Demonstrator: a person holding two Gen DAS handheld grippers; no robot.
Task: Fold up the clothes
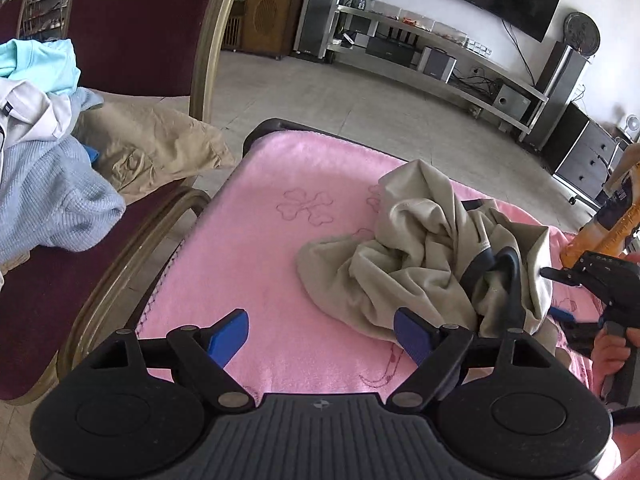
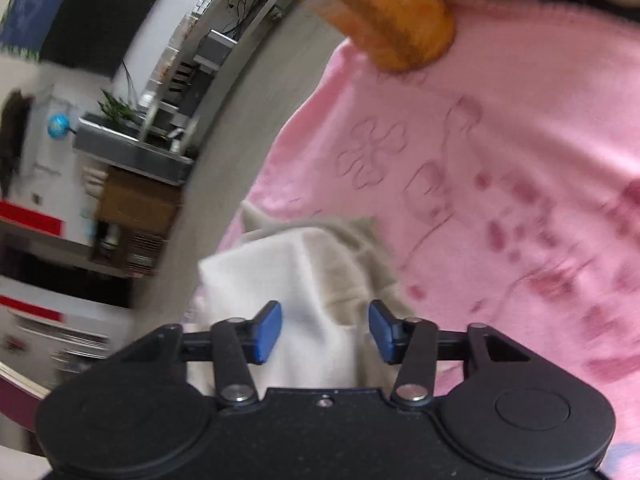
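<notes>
A crumpled beige garment with dark trim lies in a heap on the pink towel that covers the table. My left gripper is open above the towel's near edge, its right pad close to the heap's near side. My right gripper is open, and pale beige cloth lies between and under its blue pads; I cannot tell if they touch it. The right gripper also shows in the left wrist view, at the heap's right side.
A maroon chair at the left holds a pile of clothes: a light blue knit, a white shirt, a mint top, tan trousers. An orange object rests on the towel's far right edge. A TV stand lines the far wall.
</notes>
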